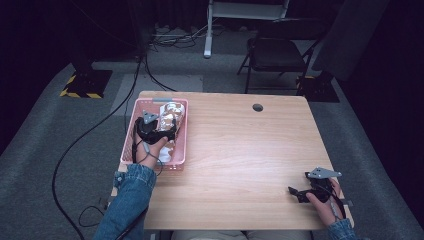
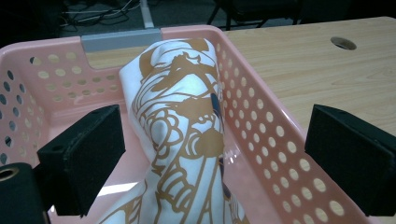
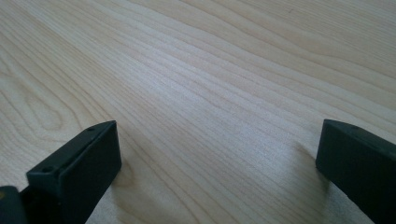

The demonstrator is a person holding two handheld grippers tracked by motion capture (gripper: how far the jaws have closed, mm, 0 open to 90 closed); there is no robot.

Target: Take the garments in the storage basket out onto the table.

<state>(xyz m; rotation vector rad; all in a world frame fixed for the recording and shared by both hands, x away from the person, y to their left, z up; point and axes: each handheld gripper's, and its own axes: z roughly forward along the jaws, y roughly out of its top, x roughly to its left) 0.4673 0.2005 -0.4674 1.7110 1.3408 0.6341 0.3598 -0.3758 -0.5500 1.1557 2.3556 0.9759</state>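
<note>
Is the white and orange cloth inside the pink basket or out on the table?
Inside. The white, orange-patterned cloth lies bunched between the pink perforated plastic basket's walls.

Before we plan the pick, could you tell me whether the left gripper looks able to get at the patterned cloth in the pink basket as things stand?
Probably yes. The left gripper is over the pink basket, jaws open either side of the patterned cloth, and nothing lies between them.

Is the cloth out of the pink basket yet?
Not yet. The patterned cloth lies inside the pink basket. The left gripper is open around it, not gripping. The right gripper waits open over bare table. Grabbing and lifting remain.
</note>
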